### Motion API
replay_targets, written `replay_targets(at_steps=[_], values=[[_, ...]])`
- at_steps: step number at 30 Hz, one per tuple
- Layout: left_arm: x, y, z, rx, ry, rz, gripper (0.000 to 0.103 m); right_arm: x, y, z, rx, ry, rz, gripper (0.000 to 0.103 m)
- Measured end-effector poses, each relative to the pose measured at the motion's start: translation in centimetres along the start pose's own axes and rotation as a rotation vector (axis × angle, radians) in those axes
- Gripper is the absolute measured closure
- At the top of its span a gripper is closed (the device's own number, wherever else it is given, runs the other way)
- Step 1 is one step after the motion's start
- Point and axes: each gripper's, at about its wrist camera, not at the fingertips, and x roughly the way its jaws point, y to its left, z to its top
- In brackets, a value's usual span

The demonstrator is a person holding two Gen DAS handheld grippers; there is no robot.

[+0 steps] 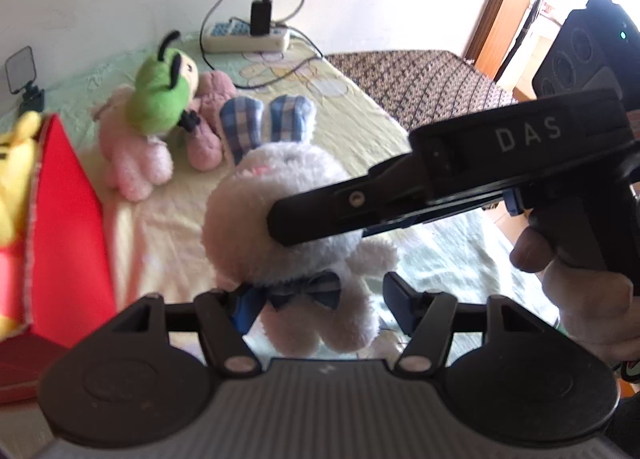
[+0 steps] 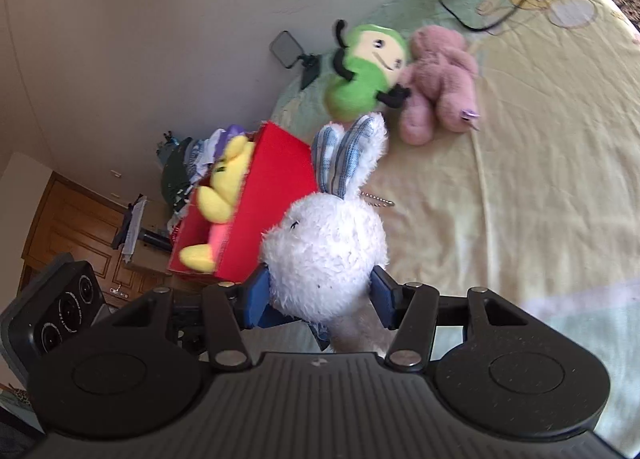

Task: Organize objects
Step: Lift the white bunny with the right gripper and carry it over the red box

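Right claw point(image 2: 320, 299) clamped on white rabbit plush point(image 2: 328, 247) head; left claw point(image 1: 320, 303) spread wide, holding nothing; red box point(image 2: 272, 195) beside rabbit.

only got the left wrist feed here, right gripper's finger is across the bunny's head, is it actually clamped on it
Observer: Yes. In the right wrist view the right gripper has both blue pads pressed into the sides of the white bunny.
Operator: ok and what's in the red box, i just see a yellow blob
Observer: It's a yellow plush lying in the red box, with a foot hanging over the rim.
Operator: what's past the box
Observer: A wooden cabinet with clutter piled on it; your view cuts that off.
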Motion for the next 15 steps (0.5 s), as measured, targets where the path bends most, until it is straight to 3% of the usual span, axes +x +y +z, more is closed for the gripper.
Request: replay_targets(at_steps=[8,15], values=[[-7.6,4.4,0.0,0.051,-0.171,-0.043,0.038,0.0,8.0,-0.6,-0.089,-0.141,0.040,0.047],[-13.7,11.4,-0.7,0.055,-0.274,-0.029,0.038,4.7,15.2,0.2,-0.162,-0.198,0.089,0.047]])
